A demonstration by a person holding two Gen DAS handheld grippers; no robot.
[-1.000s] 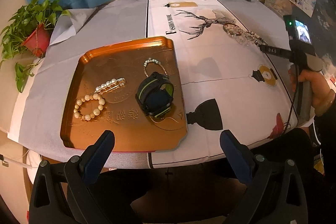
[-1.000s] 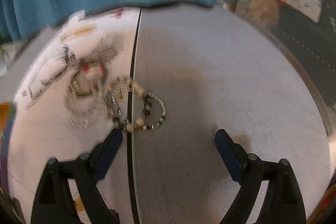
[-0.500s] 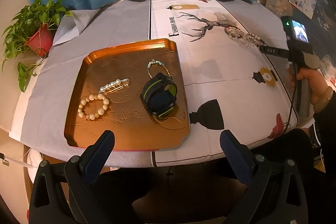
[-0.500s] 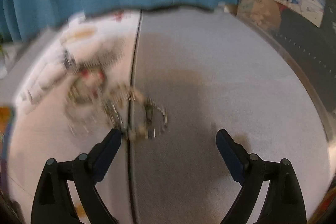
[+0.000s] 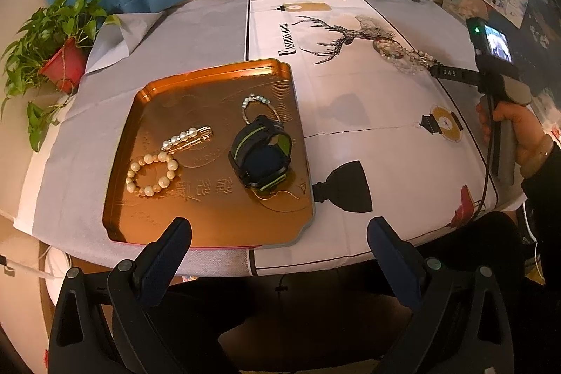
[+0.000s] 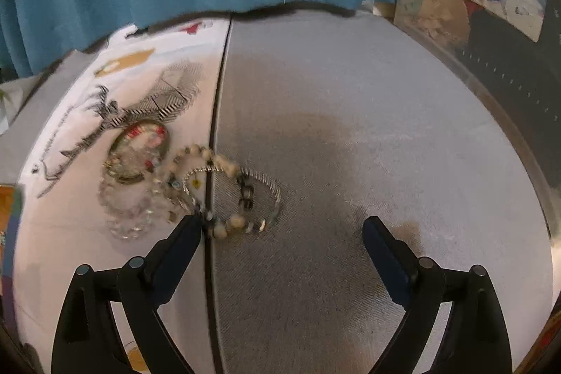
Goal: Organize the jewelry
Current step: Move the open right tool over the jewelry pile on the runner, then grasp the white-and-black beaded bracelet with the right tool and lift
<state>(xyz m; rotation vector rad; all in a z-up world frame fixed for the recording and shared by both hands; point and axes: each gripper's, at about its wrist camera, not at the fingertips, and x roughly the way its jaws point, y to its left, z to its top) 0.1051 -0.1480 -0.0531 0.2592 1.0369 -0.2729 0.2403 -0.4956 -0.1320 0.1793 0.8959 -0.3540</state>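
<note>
Right gripper (image 6: 280,235) gapes wide, empty, at the bracelet pile (image 6: 196,188); left gripper (image 5: 278,235) likewise spread, holding nothing.

Both grippers, left (image 5: 279,235) and right (image 6: 282,233), have black frames with round silver screws and dark blue pads. The right hand (image 5: 515,128) wears a dark sleeve (image 5: 545,177).

— What's in the tray (image 5: 210,86)?
— A pearl bracelet (image 5: 151,173) left, a watch (image 5: 261,155) right, a hair clip (image 5: 186,138) between.
— And the rest?
— A heap of bracelets (image 6: 196,188) far right, on the tablecloth (image 5: 368,128).
</note>
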